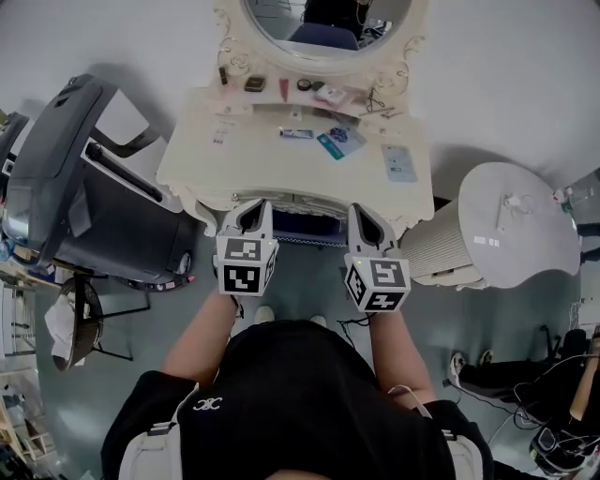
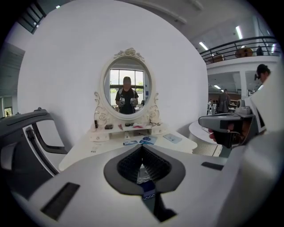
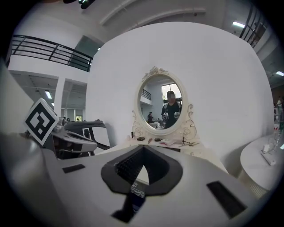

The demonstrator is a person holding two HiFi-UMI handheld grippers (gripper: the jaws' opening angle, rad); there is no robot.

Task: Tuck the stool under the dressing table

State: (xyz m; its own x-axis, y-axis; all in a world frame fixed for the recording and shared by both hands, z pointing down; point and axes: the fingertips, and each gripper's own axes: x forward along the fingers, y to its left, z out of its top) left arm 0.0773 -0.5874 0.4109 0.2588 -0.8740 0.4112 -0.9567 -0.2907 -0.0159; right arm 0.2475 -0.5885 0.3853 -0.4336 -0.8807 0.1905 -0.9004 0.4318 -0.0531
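Noted left hand-held gripper [image 1: 254, 214] and right hand-held gripper [image 1: 367, 217] pressed together, empty, just before desk [image 1: 187, 164] edge. Judged risk: bumped edge, toppled small items [image 1: 298, 134]; stool [image 1: 309, 228] possibly only partly tucked.

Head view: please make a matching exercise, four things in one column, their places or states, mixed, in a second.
1 oval mirror
2 round white table
3 dark grey machine
4 left gripper

a shut, at the front edge of the dressing table
b beside that table, at the picture's right
c standing at that table's back
d beside that table, at the picture's left

Pairs: 1-c, 2-b, 3-d, 4-a
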